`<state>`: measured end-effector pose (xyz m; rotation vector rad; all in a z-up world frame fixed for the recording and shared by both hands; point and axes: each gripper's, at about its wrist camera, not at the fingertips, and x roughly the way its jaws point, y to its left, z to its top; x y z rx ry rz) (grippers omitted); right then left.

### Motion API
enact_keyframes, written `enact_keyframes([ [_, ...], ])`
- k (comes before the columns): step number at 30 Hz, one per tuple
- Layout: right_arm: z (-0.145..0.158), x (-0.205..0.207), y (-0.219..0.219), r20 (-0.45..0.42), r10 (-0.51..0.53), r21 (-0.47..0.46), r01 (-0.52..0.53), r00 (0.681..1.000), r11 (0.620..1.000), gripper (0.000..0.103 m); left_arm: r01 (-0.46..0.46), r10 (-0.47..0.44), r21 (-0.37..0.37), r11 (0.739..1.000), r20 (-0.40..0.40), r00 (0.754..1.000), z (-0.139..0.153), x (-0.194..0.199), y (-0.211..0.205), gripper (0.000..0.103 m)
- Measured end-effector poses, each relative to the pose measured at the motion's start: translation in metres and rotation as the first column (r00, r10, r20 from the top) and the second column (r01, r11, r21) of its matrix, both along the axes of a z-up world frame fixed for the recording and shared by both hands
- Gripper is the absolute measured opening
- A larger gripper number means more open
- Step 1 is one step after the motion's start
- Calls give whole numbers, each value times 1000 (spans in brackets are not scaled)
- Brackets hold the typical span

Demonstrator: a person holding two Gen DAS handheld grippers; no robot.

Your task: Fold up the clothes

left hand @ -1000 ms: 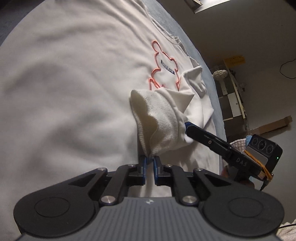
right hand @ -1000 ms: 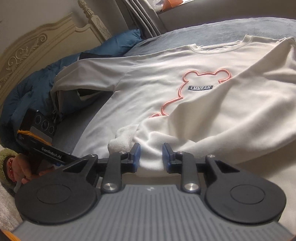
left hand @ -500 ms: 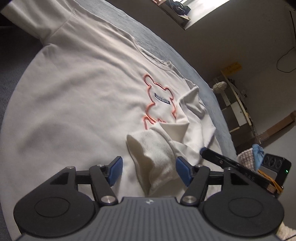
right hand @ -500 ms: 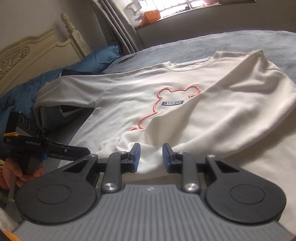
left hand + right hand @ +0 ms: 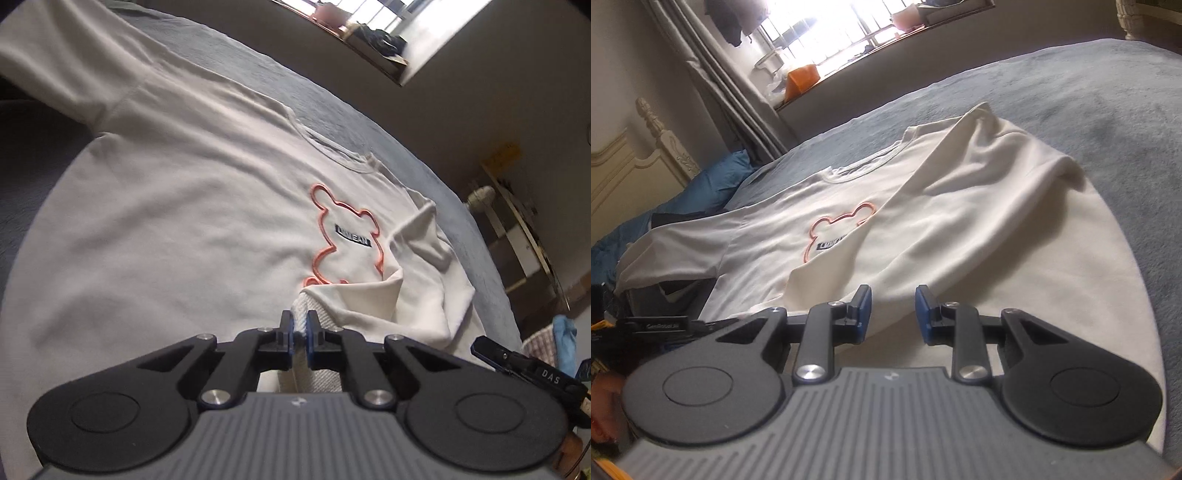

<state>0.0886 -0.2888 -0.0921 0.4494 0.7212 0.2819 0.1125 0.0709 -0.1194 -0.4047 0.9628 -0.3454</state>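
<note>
In left tool (image 5: pixel 300 334), sweatshirt (image 5: pixel 184 229) cuff (image 5: pixel 314 325)

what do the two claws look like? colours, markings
Both match: the left claw and right claw have black linkage arms, silver pivot screws, blue pads inside the fingertips, two round black discs and a ribbed grey body. White lettering runs along their sides: "DAS" on the right one, "GenRobot.AI" on the left. No cables visible.
</note>
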Motion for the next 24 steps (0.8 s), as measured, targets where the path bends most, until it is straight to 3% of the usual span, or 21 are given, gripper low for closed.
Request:
enact_keyframes([
  [5, 9, 40, -10, -25, -42, 32, 43, 999, 999, 26, -37, 37, 30, 999, 5, 999, 1, -15, -2, 10],
  [8, 17, 84, -9, -93, -41, 87, 49, 995, 995, 33, -52, 52, 47, 998, 8, 999, 1, -23, -3, 12],
  [11, 13, 135, 4, -218, -8, 128, 37, 976, 991, 39, -48, 47, 57, 997, 12, 999, 0, -25, -4, 14],
  [19, -1, 224, 66, -432, 14, -67, -47, 902, 997, 41, -24, 21, 71, 997, 37, 999, -3, -29, -7, 22],
  [21, -8, 233, 70, -503, 3, -71, -45, 865, 996, 39, -11, 6, 83, 996, 55, 998, -3, -31, -9, 22],
  [24, -18, 238, 72, -536, -18, -88, -34, 844, 996, 35, 7, -16, 98, 995, 83, 996, -4, -34, -10, 22],
])
